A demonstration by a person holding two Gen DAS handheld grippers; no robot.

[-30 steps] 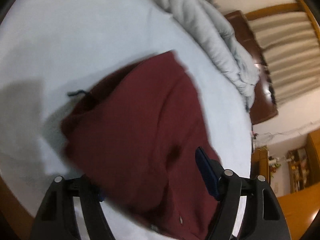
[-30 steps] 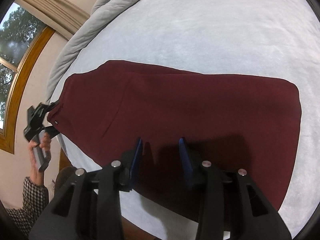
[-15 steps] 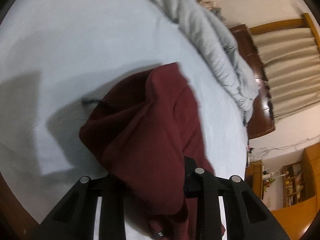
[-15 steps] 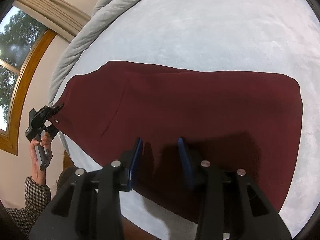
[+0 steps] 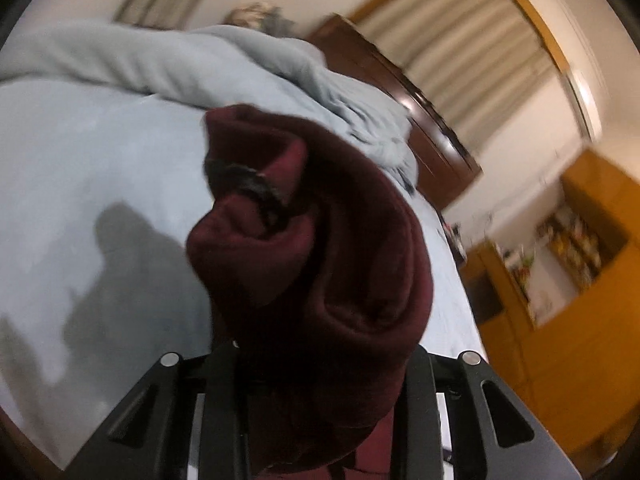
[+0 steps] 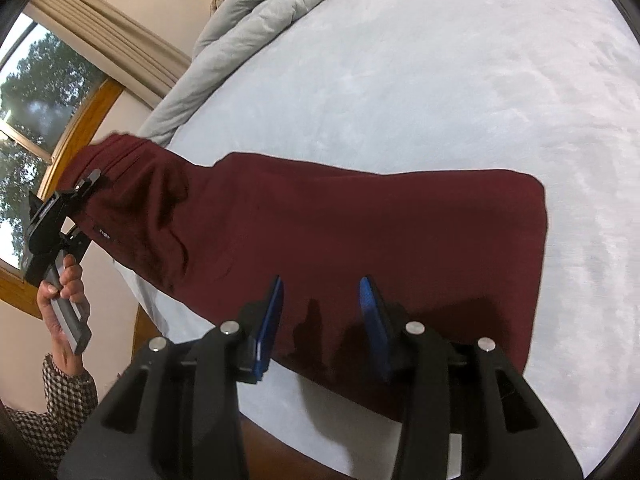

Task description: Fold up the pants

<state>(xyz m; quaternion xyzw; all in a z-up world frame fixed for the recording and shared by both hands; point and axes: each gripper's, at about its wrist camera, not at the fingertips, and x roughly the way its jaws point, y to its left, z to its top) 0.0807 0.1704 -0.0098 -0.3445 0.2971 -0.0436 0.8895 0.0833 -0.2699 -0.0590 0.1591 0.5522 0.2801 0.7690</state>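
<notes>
The right gripper point(image 6: 320, 316) hangs with jaws apart just above the near edge of the pants point(image 6: 340, 220), which lie mostly flat on the bed point(image 6: 440, 80) ahead of it. Off to its left, the left gripper point(image 6: 90, 182) is clamped on the waist end, raised off the bed. The fold looks barely begun. Only the left wrist view shows the bunched waistband and drawstring point(image 5: 256, 192) just ahead; only the right shows the full length.

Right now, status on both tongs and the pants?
Left tongs shut on the pants' waist end, lifted off the bed. Right tongs open, over the flat middle, holding nothing. Bunched grey duvet at the far edge, clear of the pants.
</notes>
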